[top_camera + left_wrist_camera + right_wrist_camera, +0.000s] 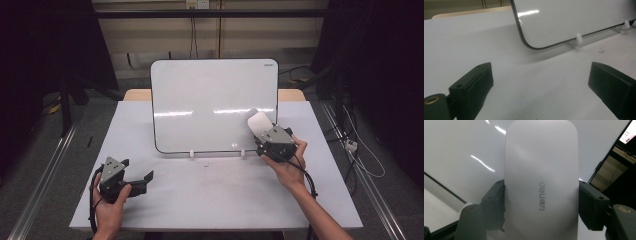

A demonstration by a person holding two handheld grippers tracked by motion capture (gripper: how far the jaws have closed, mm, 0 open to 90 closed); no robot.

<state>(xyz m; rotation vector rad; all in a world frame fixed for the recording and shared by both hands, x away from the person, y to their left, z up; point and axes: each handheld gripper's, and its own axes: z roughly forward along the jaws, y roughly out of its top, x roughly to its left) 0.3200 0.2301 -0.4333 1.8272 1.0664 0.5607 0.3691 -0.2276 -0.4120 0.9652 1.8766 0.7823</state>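
My right gripper [541, 205] pinches the eraser [541, 170] between its fingers against the whiteboard [200, 100]; my left gripper [541, 85] is spread, holding nothing.

The high view looks forward and down from above the person's side, taking in the whole table [210, 200] and the upright whiteboard [210, 100] at its far edge. The left gripper view sits low over the table [474, 37], facing the whiteboard's [574, 17] lower left corner from nearby. The right gripper view is pressed close to the eraser [541, 182], with the same whiteboard [461, 145] right behind it.
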